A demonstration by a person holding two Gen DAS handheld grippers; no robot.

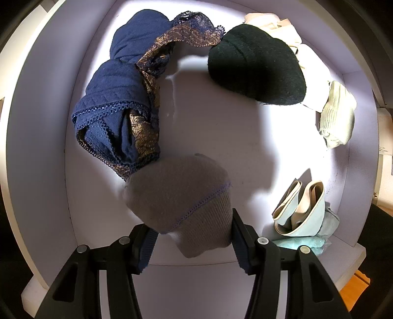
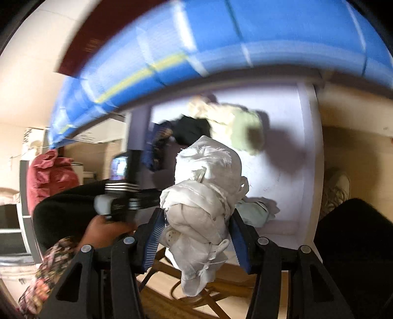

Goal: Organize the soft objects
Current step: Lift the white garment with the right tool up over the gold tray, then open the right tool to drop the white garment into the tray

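Left hand-held gripper (image 1: 194, 241): jaws partly closed, pads pressing both sides of a grey knit bundle (image 1: 181, 198) with a purple stitched seam. Bundle sits above the drawer floor near the drawer's (image 1: 36, 147) near-left corner, gripper pointing steeply down into it.

Right hand-held gripper (image 2: 196, 235): jaws partly closed, blue pads clamped on a white cloth bundle (image 2: 206, 196), knotted and crumpled, loose end hanging below the pads. It's held in the air above the drawer's (image 2: 309, 147) near edge, not resting on anything. Right view is motion-blurred.

Drawer contents, left view:
- navy lace-trimmed fabric (image 1: 122, 105) with gold-brown mesh, along the left wall, running from the far-left corner to just beside the grey bundle; whether they touch, can't tell.
- dark green knit piece (image 1: 258, 66) toward the far edge, right of centre, overlapping a cream item (image 1: 272, 22) behind it in the far-right corner.
- ribbed off-white sock roll (image 1: 339, 115) against the right wall.
- pale blue folded item with beige edging (image 1: 302, 213) in the near-right corner, on top of more light blue fabric.
- middle of the drawer floor is bare, in shadow.

Right view also shows a person's hand (image 2: 105, 230) with floral sleeve gripping the other gripper's handle at the drawer's left side, a blue mattress edge (image 2: 221, 44) above the drawer, a red bag (image 2: 49, 176) off to the left, and a light shoe (image 2: 336, 186) on the floor to the right.
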